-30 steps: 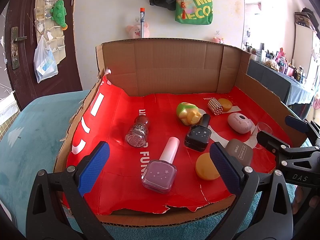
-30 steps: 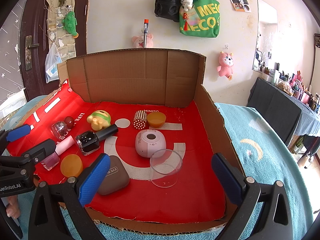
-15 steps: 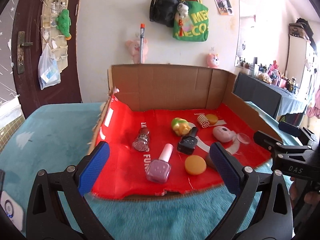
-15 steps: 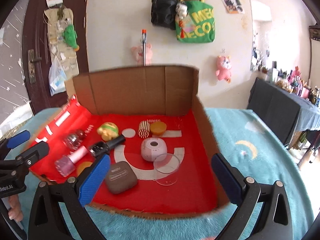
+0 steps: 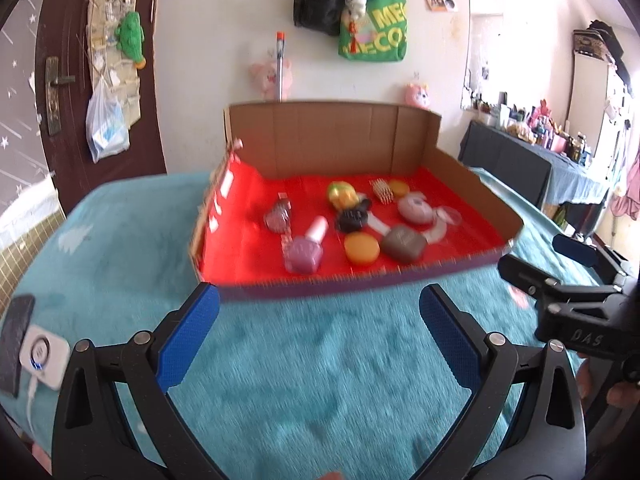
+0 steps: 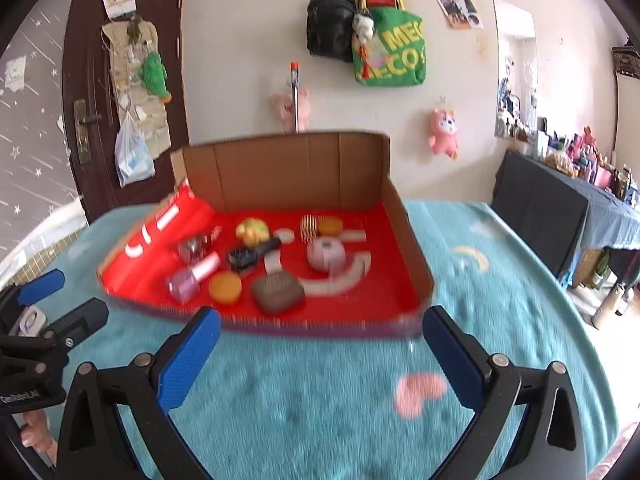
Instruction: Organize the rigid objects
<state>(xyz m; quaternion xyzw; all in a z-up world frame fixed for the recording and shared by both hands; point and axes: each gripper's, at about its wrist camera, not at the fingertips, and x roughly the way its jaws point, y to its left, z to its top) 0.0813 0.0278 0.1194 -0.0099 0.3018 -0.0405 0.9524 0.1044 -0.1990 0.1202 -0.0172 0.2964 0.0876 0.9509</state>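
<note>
A cardboard box with a red lining lies on a teal blanket. In it are a pink nail polish bottle, a black polish bottle, an orange disc, a brown case, a pink round device, a yellow-green toy and a glittery bottle. My left gripper is open and empty, well short of the box's front edge. My right gripper is open and empty too, in front of the box.
The teal blanket covers the surface around the box. A phone and white charger lie at the left edge. A dark door and a wall with hanging bags stand behind. A dark cluttered table is at the right.
Both grippers have pulled back from over the box, so the box now lies farther off with blanket in front. Both stay open. The objects in the box have not moved.
</note>
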